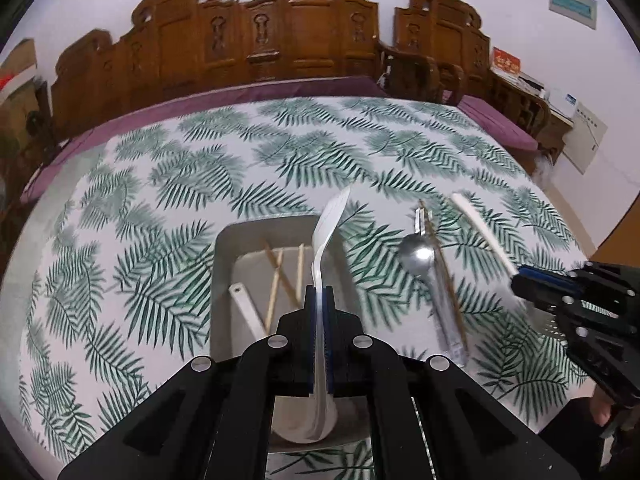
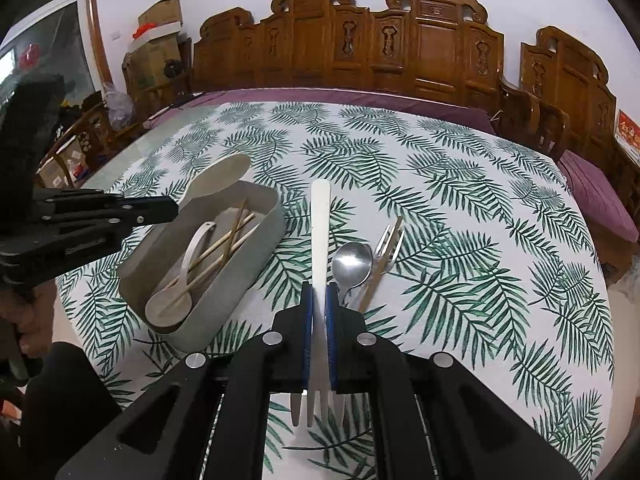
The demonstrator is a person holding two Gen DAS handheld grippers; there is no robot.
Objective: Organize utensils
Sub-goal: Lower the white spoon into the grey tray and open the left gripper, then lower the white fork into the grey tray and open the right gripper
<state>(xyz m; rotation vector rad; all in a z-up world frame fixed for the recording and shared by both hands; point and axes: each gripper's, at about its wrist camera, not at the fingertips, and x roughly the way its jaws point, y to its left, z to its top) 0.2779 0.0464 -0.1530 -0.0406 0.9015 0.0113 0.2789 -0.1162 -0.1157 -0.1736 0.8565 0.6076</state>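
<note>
My left gripper (image 1: 319, 294) is shut on a white plastic spoon (image 1: 330, 216), held over the grey oblong box (image 1: 224, 248); the spoon's bowl shows beyond the box in the right wrist view (image 2: 218, 180). The box (image 2: 256, 240) holds a white spoon (image 2: 176, 300) and several wooden chopsticks (image 2: 228, 240). My right gripper (image 2: 319, 292) is shut on a white plastic fork (image 2: 320, 216), tines toward the camera, above the table. A metal spoon (image 2: 352, 260) and a metal fork (image 2: 386, 244) lie on the cloth right of the box.
A leaf-print tablecloth (image 2: 460, 200) covers the table. A carved wooden bench with purple cushions (image 2: 360, 96) runs along the far edge. Cardboard boxes (image 2: 156, 40) are stacked at the far left. A chopstick (image 1: 448, 276) lies by the metal spoon (image 1: 418, 256).
</note>
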